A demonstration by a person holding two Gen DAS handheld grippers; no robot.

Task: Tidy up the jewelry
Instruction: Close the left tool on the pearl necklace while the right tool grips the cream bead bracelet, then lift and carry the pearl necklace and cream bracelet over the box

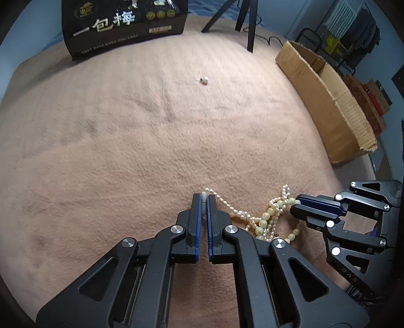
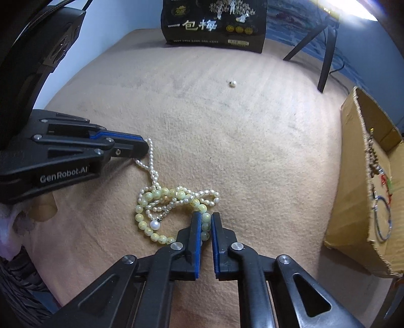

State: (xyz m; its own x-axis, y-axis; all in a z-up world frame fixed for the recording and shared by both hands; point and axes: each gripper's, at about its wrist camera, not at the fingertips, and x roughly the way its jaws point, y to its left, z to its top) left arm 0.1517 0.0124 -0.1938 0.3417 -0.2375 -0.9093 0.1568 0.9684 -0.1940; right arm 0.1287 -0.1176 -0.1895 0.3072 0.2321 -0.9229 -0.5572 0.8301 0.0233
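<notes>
Jaws of the left gripper (image 1: 204,198) are pressed onto a strand of the pearl necklace (image 2: 151,161); those of the right gripper (image 2: 206,219) pinch the pale green bead bracelet (image 2: 156,236). Between the two grippers both strands lie tangled on the tan blanket (image 1: 126,151). Well ahead of both jaws sits a lone pearl earring (image 1: 204,80), with a black bag (image 1: 121,22) beyond. A cardboard box (image 2: 366,201) stands right of the right jaws.
</notes>
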